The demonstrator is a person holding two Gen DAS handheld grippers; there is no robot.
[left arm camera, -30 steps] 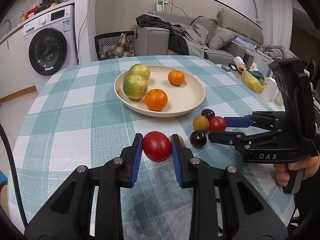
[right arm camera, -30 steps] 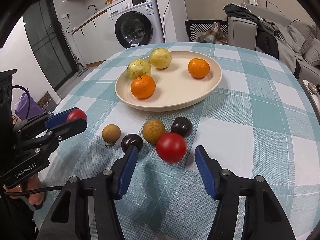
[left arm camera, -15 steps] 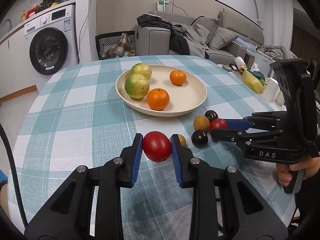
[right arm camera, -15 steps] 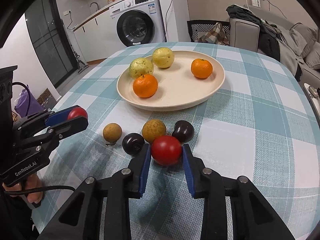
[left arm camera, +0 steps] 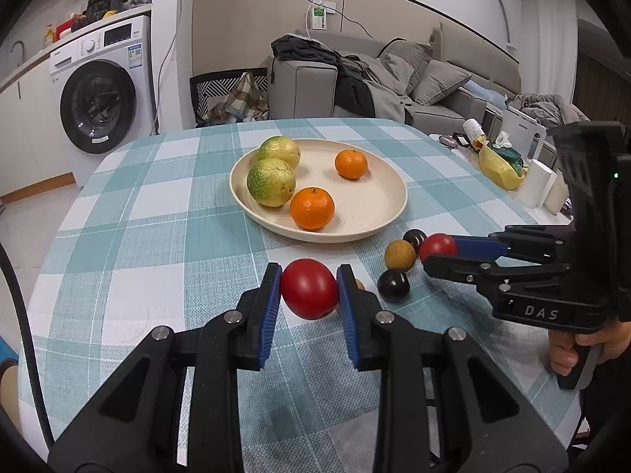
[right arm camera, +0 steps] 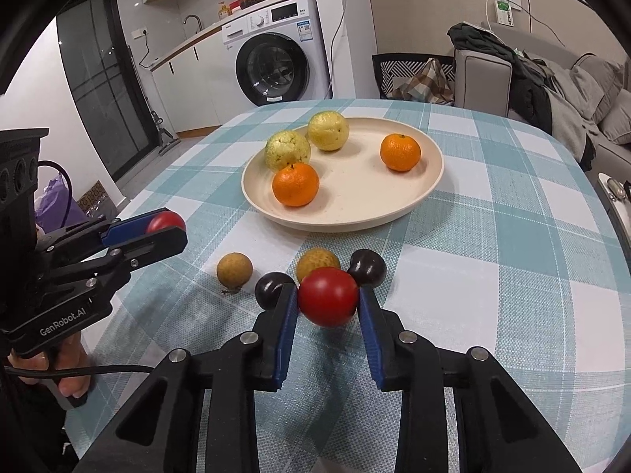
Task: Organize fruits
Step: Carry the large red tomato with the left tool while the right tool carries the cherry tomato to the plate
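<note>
My left gripper (left arm camera: 309, 291) is shut on a red tomato (left arm camera: 307, 295) and holds it above the checked tablecloth, in front of the cream plate (left arm camera: 394, 213). My right gripper (right arm camera: 328, 299) is shut on a second red tomato (right arm camera: 328, 295), low over the cloth beside several small fruits. These are two dark ones (right arm camera: 272, 289) (right arm camera: 367, 268) and two tan ones (right arm camera: 234, 270) (right arm camera: 317, 262). The plate (right arm camera: 355, 224) holds two oranges (right arm camera: 295, 185) and two yellow-green fruits (right arm camera: 288, 149). Each view shows the other gripper from the side: the left gripper (right arm camera: 165, 224) and the right gripper (left arm camera: 437, 248).
The round table's edge curves close on both sides. A side surface to the right carries a yellow bag (left arm camera: 499, 165) and white cups (left arm camera: 538, 183). A washing machine (left arm camera: 98, 110) and a sofa (left arm camera: 394, 82) stand beyond the table.
The right gripper's jaws went from wide open to shut on the red tomato beside the small fruits. The left gripper kept still with its tomato.
</note>
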